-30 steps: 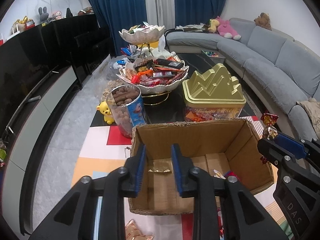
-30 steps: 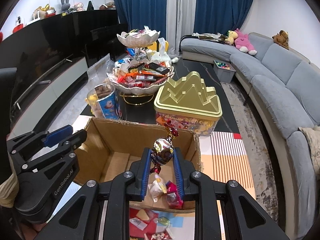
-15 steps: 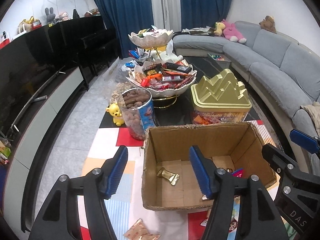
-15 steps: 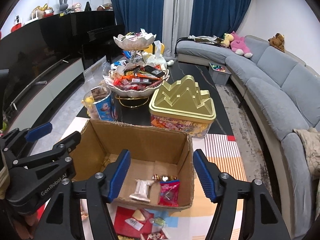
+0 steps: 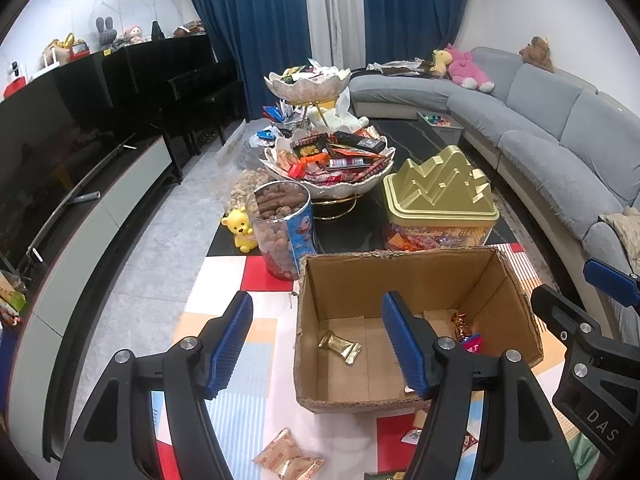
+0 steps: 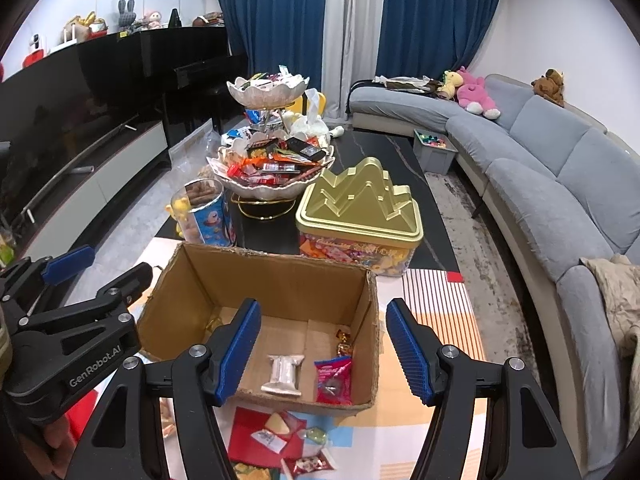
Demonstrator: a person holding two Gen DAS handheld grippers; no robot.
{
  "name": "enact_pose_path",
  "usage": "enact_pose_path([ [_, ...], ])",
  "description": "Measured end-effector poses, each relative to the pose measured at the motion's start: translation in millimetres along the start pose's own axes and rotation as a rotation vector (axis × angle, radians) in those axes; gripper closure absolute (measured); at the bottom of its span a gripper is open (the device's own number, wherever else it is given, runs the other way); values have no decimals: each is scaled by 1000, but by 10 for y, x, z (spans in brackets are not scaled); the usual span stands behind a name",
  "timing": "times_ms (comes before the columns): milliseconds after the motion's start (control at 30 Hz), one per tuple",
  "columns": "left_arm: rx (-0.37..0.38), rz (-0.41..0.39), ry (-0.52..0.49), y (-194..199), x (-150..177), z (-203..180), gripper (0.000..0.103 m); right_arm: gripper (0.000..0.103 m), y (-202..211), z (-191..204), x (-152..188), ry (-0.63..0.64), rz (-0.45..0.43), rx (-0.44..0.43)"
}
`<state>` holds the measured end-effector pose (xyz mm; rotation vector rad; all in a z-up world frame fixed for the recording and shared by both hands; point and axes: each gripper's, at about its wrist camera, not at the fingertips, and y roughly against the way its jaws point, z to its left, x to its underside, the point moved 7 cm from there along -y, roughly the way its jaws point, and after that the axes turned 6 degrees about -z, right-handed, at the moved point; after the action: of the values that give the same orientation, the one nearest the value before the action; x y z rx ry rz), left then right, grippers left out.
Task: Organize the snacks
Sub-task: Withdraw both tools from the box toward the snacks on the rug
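Left wrist view: both fingers' pairs spread empty over cardboard box (image 5: 416,280) on patterned mat (image 5: 224,320), possibly foam.

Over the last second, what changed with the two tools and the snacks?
Both tools have just opened. The left tool let go of a gold-wrapped snack, now lying in the cardboard box. The right tool dropped its foil candy into the box too. Box, gold tin and snack bowl stayed put.
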<state>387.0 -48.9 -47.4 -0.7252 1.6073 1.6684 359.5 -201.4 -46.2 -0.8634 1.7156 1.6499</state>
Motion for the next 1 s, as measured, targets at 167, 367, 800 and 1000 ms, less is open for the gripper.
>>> enact_pose_path([
  [167,1,-9,2,111,10,24,37,37,52,-10,9,-2,-4,0],
  [367,6,-9,-2,205,70,31,34,37,112,-6,55,-2,-1,-3],
  [800,9,-13,-30,380,279,19,23,25,218,-5,240,18,16,-17],
  [1000,18,-2,-49,452,456,7,20,25,260,-38,340,24,25,-14],
])
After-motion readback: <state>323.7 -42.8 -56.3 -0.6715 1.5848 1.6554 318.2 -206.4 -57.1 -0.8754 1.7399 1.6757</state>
